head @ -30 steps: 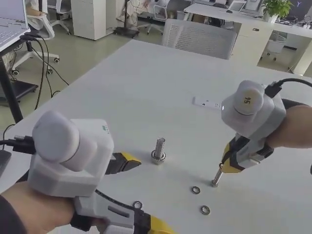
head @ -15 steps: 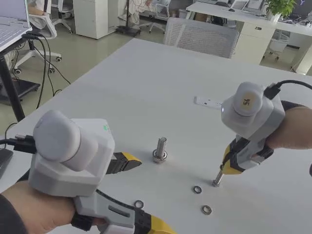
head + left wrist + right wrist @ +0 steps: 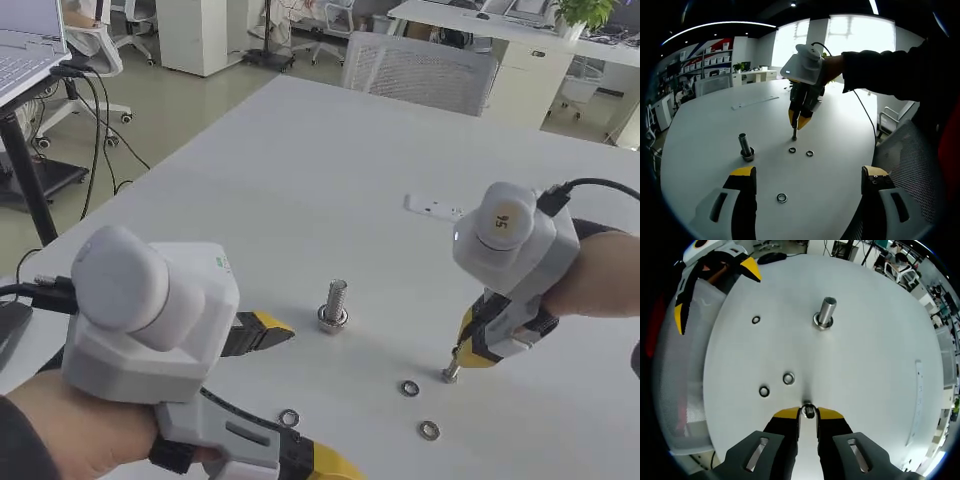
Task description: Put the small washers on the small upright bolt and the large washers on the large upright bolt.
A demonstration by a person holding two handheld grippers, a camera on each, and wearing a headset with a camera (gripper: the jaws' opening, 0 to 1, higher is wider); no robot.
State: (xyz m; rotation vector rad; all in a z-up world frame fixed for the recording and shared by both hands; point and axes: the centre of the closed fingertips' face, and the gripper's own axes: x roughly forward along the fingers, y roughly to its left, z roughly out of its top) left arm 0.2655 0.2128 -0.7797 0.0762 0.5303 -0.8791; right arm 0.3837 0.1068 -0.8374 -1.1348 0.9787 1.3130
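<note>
The large bolt (image 3: 333, 305) (image 3: 745, 146) (image 3: 824, 312) stands upright mid-table, with a ring at its base. To its right the small bolt (image 3: 451, 373) (image 3: 794, 134) stands upright too. My right gripper (image 3: 462, 356) (image 3: 809, 413) (image 3: 799, 121) points down onto the small bolt's top, its jaws nearly together on what looks like a small washer (image 3: 809, 411) at the bolt's tip. Three washers lie loose on the table (image 3: 300, 180): one (image 3: 410, 388), another (image 3: 429, 430), and a third (image 3: 289, 417) (image 3: 782, 198) just ahead of my open left gripper (image 3: 298, 395) (image 3: 809, 172).
A white strip (image 3: 432, 210) (image 3: 755, 102) lies flat on the table beyond the bolts. A grey mesh chair (image 3: 415, 75) stands at the table's far edge. Cables and a desk leg are on the floor at the left.
My right gripper has come down a little and sits closer over the small bolt's top. The left gripper and the loose washers have stayed where they were; the head camera has shifted slightly.
</note>
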